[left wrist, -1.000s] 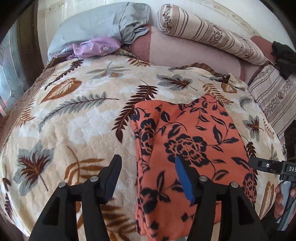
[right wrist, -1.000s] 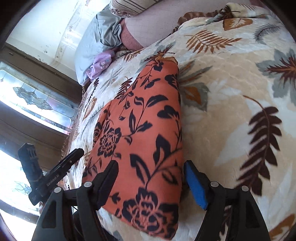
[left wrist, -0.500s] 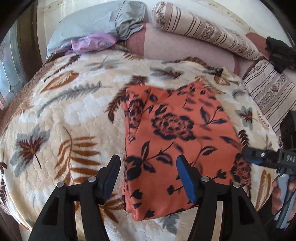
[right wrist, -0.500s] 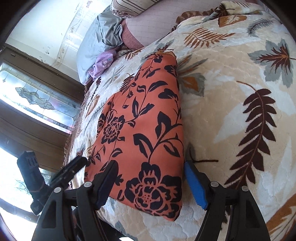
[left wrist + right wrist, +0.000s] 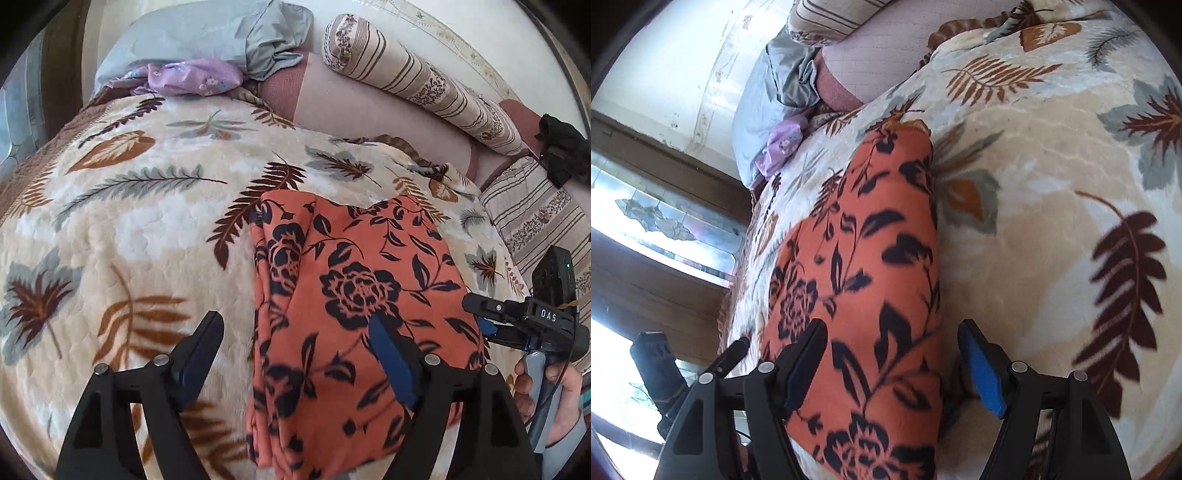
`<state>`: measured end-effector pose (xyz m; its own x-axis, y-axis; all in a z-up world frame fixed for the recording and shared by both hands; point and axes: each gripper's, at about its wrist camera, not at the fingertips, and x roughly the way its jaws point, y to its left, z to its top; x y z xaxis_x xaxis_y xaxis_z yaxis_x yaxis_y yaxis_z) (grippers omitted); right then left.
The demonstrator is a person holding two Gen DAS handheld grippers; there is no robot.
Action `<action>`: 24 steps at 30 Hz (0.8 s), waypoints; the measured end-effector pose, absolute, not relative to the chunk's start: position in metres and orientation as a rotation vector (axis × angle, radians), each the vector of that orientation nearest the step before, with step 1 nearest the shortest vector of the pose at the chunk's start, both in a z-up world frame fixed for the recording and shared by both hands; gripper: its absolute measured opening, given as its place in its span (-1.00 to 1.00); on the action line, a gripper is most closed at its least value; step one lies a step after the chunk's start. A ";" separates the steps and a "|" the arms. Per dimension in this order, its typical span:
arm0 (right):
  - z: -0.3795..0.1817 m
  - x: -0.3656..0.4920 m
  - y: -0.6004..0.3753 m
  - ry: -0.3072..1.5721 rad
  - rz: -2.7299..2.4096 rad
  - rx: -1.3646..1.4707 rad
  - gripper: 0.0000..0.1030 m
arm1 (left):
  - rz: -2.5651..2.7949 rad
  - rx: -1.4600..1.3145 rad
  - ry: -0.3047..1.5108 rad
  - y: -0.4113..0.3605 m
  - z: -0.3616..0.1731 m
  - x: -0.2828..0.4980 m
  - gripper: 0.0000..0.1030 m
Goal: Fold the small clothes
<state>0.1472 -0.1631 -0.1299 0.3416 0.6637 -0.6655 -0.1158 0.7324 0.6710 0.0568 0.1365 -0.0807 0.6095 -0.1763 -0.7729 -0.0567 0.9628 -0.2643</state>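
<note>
An orange garment with a black flower print lies folded flat on the leaf-patterned blanket; it also shows in the right wrist view. My left gripper is open and empty, its jaws straddling the garment's left near edge. My right gripper is open and empty, its jaws straddling the garment's right near edge. The right gripper also shows in the left wrist view at the garment's right side. The left gripper shows in the right wrist view at the lower left.
A grey pillow, a purple cloth and a striped bolster lie at the head of the bed. A black item sits at far right. A window is left of the bed.
Both grippers have moved back in toward the garment's near end after drawing away. The garment lies as before and both grippers stay open.
</note>
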 end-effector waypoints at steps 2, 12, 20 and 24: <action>-0.140 0.159 -0.154 1.144 0.568 0.596 0.48 | -0.071 -0.301 1.007 0.137 -0.108 0.075 0.70; -0.099 0.161 -0.109 1.126 0.596 0.228 -0.32 | -0.148 -0.353 0.964 0.123 -0.093 0.079 -0.53; 0.000 0.174 -0.180 0.890 0.558 0.220 -0.32 | -0.246 -0.286 0.762 0.065 -0.003 0.110 -0.53; 0.014 0.188 -0.215 0.840 0.549 0.261 -0.31 | -0.262 -0.259 0.741 0.036 0.007 0.129 -0.52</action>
